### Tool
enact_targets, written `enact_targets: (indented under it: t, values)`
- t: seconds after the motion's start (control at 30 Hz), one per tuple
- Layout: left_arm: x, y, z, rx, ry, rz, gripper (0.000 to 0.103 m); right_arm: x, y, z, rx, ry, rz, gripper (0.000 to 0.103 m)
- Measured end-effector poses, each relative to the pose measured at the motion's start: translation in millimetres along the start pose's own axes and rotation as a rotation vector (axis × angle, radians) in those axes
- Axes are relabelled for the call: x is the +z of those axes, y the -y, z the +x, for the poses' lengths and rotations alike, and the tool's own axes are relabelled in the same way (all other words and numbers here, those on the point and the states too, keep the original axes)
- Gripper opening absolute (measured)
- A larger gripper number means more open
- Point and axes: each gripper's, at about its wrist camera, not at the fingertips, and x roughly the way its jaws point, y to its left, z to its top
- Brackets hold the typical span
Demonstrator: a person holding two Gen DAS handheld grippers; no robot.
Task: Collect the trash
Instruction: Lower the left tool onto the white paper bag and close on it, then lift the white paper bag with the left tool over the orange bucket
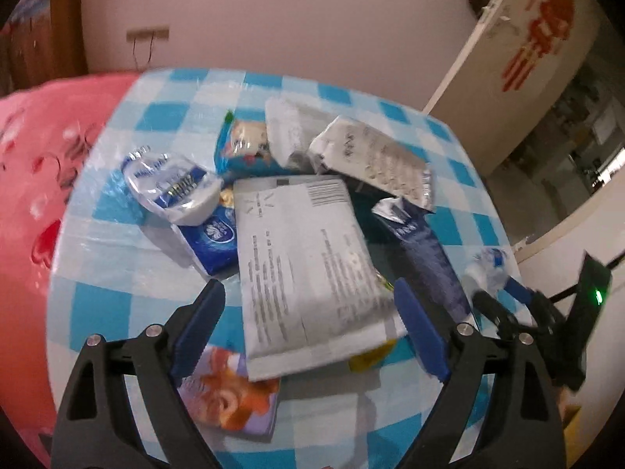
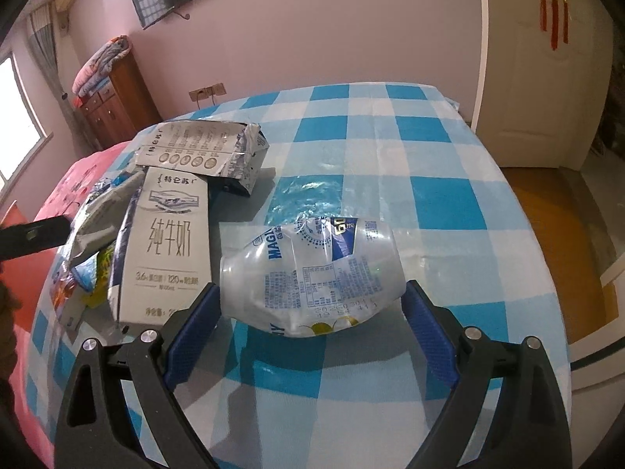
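A heap of trash lies on the blue-and-white checked table (image 1: 117,305). My left gripper (image 1: 308,293) is open and straddles a flat grey packet (image 1: 308,258) on top of the heap; its pads stand just off the packet's edges. Around the packet lie a crushed clear bottle (image 1: 172,187), a blue tissue pack (image 1: 213,242), a dark blue carton (image 1: 425,250) and a purple-orange wrapper (image 1: 230,394). My right gripper (image 2: 312,295) is open around another crushed clear bottle (image 2: 312,273) lying on the table (image 2: 390,136). A white milk carton (image 2: 168,242) lies left of it.
A pink bedspread (image 1: 39,195) borders the table's left side. A flattened grey carton (image 2: 203,152) lies behind the milk carton. A white door (image 2: 547,78) and wooden floor (image 2: 547,215) are to the right, a wooden cabinet (image 2: 113,105) at the back left.
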Motion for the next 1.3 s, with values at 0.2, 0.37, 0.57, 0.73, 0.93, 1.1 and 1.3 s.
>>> enact_targets:
  t: [0.2, 0.37, 0.57, 0.73, 0.93, 1.1, 1.3]
  values:
    - [14, -8, 29, 0.026, -0.065, -0.051, 0.089, -5, -2, -5, 0.008, 0.001, -0.011, 0.091]
    - [16, -6, 44, 0.046, -0.089, -0.06, 0.08, -7, -1, -8, 0.005, 0.004, -0.012, 0.091]
    - [13, -4, 46, 0.079, -0.059, -0.065, 0.075, -10, -1, -14, 0.01, 0.007, -0.01, 0.091]
    - [8, -9, 39, 0.075, -0.034, -0.084, 0.072, -11, -4, -18, 0.011, 0.008, -0.018, 0.091]
    - [3, -13, 21, 0.057, 0.019, -0.099, 0.07, -9, -8, -26, 0.022, 0.016, -0.021, 0.091]
    - [-3, -17, -3, 0.023, 0.078, -0.108, 0.069, -6, -13, -35, 0.027, 0.031, -0.028, 0.091]
    - [-11, -18, -32, -0.017, 0.139, -0.112, 0.069, 0, -24, -45, 0.056, 0.034, -0.026, 0.091]
